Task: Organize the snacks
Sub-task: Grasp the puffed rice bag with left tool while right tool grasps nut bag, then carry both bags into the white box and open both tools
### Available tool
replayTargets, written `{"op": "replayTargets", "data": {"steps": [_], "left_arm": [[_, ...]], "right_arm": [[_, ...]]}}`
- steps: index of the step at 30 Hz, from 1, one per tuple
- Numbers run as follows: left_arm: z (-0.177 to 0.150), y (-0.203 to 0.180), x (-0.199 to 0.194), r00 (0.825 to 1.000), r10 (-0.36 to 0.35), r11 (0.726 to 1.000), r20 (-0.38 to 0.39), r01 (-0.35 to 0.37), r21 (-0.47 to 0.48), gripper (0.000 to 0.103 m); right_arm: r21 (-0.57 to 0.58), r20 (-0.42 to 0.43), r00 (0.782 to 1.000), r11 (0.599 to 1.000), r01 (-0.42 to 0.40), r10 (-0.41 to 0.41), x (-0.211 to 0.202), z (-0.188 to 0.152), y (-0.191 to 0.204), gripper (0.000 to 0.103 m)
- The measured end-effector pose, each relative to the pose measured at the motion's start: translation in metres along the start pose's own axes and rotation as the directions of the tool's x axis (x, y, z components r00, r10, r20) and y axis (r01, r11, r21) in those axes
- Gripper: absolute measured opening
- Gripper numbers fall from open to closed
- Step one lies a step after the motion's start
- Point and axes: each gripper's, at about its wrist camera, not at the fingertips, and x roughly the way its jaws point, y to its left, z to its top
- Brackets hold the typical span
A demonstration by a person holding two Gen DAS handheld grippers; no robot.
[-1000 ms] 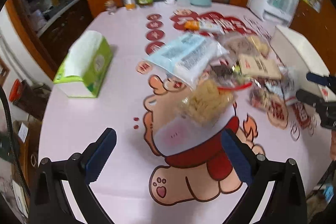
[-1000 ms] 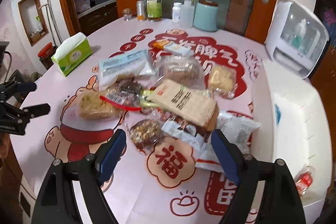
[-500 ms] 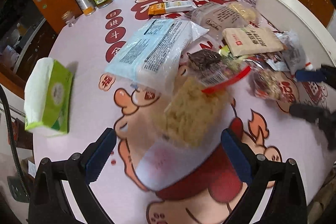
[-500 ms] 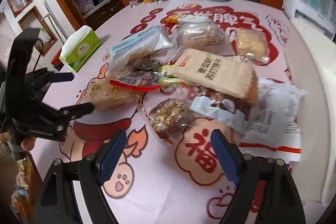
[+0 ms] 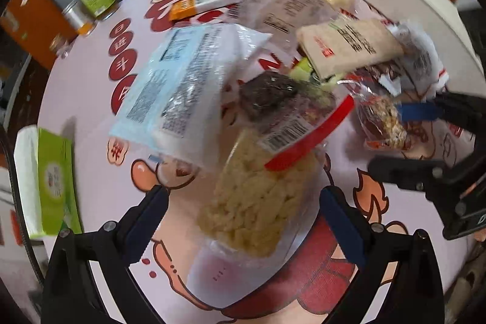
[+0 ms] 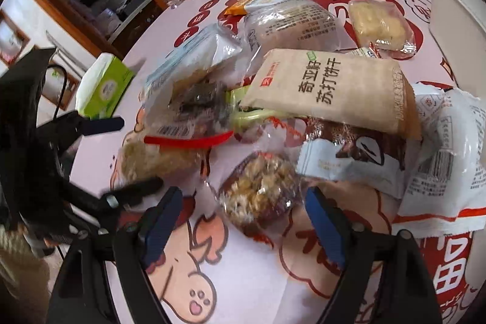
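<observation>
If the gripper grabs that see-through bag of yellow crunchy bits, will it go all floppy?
Probably floppy: the clear bag of yellow snack pieces is thin, loose film. Likely light, being puffy pieces. It may drag the red-striped packet overlapping its top.

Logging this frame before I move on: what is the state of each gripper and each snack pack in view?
left gripper: open, straddling the yellow puffed-snack bag
right gripper: open, around the nut-cluster pack
yellow puffed-snack bag: sealed, flat on the table
nut-cluster pack: sealed, flat, not gripped
brown cracker pack: sealed, lying atop other packs
red-strip clear bag: closed, overlapping the yellow bag
</observation>
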Motion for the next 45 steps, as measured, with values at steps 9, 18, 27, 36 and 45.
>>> {"op": "replayTargets", "data": {"steps": [9, 18, 27, 36, 45], "left_arm": [[0.004, -0.009, 0.014, 0.999, -0.011, 1.0, -0.035, 0.011, -0.007, 0.063], [-0.022, -0.02, 0.002, 0.999, 0.038, 0.994, -0.035, -0.042, -0.104, 0.058], [-0.068, -0.037, -0.045, 0.999, 0.036, 0.96, 0.031, -0.026, -0.28, 0.058], [-0.075, -0.056, -0.096, 0.991, 0.035, 0.938, 0.128, 0.012, -0.347, 0.058], [-0.01, -0.099, -0.152, 0.958, 0.058, 0.951, 0.281, 0.033, -0.306, 0.058]], "right_arm": [[-0.039, 0.016, 0.998, 0.997, 0.064, -0.063, 0.007, 0.005, 0.008, 0.046], [-0.096, 0.008, 1.0, 0.995, -0.003, 0.004, -0.001, -0.013, 0.008, 0.045], [-0.201, 0.091, 0.996, 0.979, 0.034, -0.016, -0.034, -0.05, 0.026, 0.039], [-0.228, 0.237, 0.971, 0.97, 0.09, -0.034, -0.095, -0.068, 0.032, 0.039], [-0.151, 0.477, 0.875, 0.973, 0.177, -0.086, -0.189, -0.063, 0.005, 0.04]]}}
